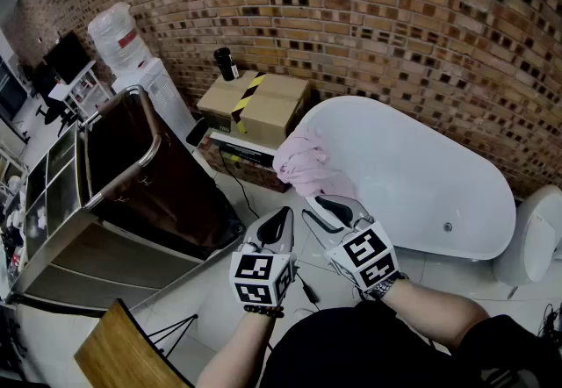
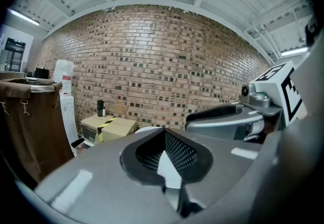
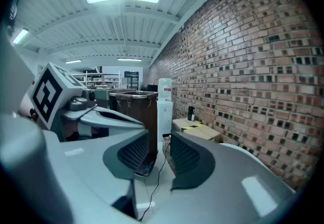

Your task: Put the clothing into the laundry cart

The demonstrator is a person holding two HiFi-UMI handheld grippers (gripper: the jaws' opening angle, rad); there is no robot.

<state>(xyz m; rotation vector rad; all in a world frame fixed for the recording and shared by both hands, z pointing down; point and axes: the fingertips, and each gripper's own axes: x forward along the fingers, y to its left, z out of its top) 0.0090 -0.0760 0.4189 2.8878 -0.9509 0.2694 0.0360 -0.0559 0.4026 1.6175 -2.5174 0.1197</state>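
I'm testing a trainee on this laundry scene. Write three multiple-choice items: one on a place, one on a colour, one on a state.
1. Where does the pink clothing lie?
A on the floor
B over the rim of the bathtub
C hung on the brick wall

2. What colour is the bag of the laundry cart?
A white
B pink
C dark brown

3. How does the right gripper stand?
A jaws apart, nothing between them
B shut on the clothing
C shut on a cable

Key:
1. B, the head view shows it draped on the tub's rim.
2. C, the cart's sides are dark brown.
3. A, the right gripper view shows a gap between bare pads.
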